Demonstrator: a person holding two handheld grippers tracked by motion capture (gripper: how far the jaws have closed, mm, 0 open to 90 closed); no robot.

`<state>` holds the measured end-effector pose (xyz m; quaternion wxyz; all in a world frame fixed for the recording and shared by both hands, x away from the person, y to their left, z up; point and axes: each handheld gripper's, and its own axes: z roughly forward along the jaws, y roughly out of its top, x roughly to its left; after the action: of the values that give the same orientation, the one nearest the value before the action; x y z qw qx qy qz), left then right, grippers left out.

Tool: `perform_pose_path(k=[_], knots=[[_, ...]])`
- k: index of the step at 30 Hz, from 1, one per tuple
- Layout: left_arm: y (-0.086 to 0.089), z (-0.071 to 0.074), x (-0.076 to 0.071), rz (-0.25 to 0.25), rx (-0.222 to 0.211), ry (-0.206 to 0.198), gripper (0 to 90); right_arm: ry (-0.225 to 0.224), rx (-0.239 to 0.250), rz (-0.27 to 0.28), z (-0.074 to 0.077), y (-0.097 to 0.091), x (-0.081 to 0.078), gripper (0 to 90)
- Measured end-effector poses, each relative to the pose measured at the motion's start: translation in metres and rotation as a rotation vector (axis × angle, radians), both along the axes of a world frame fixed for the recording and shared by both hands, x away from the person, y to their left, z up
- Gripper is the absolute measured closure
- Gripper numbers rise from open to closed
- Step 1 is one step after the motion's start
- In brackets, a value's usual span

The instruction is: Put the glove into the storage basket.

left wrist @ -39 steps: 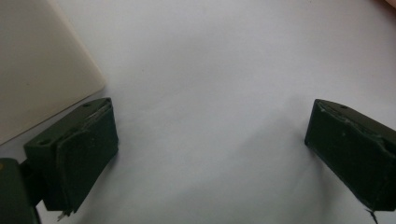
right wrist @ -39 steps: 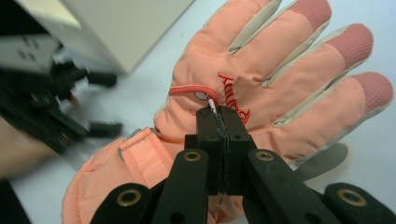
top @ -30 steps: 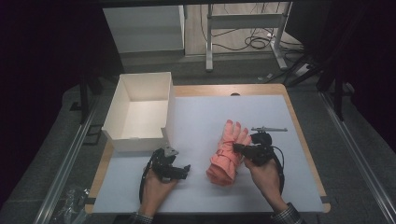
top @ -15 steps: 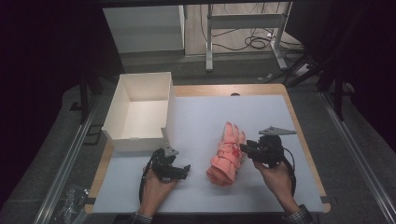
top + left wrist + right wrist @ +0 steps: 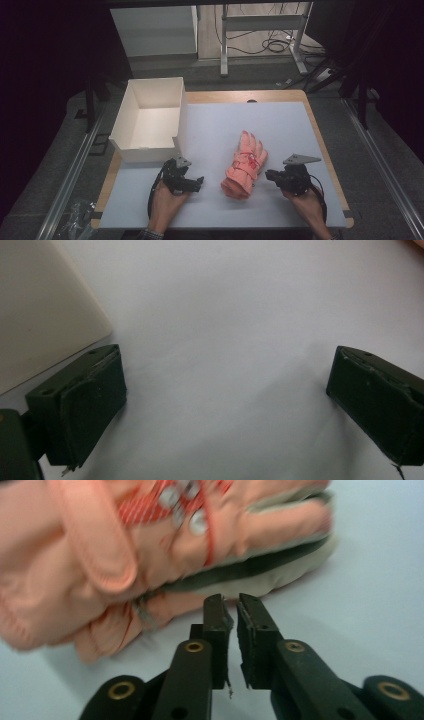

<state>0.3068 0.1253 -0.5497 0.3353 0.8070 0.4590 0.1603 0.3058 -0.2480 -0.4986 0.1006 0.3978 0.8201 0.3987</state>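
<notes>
A pair of pink gloves (image 5: 245,164) lies stacked on the white table mat (image 5: 280,125), fingers pointing away from the person. My right gripper (image 5: 269,175) sits just right of the cuffs, pointing at them. In the right gripper view its jaws have just been closing and stand shut (image 5: 231,605) with nothing between them, a short way from the gloves (image 5: 150,555). My left gripper (image 5: 196,184) rests on the mat left of the gloves, near the front of the white box (image 5: 145,152). Its jaws stand wide open (image 5: 225,400) over bare mat.
The open white box is empty and takes up the mat's back left; its wall (image 5: 40,315) is close beside the left jaw. The wooden table edge (image 5: 330,165) runs along the right. Beyond the table are a dark floor, cables and metal legs.
My right gripper has drawn back from the gloves, to the right and toward the front edge, and sunk lower. The left gripper and the gloves have stayed in place.
</notes>
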Motion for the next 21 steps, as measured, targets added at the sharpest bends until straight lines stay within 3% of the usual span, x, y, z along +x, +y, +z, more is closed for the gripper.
perform_pose_path(k=[9, 13, 21], knots=[[0.0, 0.0, 0.0, 0.001, -0.002, -0.003, 2.4, 0.015, -0.013, 0.085, -0.024, 0.022, -0.005, 84.5], [0.0, 0.0, 0.0, 0.001, -0.002, -0.004, 2.5, 0.011, -0.041, 0.092, -0.028, 0.032, -0.003, 84.6], [0.0, 0.0, 0.0, 0.001, -0.003, -0.005, 2.5, 0.022, -0.038, 0.1, -0.03, 0.043, 0.005, 84.6]])
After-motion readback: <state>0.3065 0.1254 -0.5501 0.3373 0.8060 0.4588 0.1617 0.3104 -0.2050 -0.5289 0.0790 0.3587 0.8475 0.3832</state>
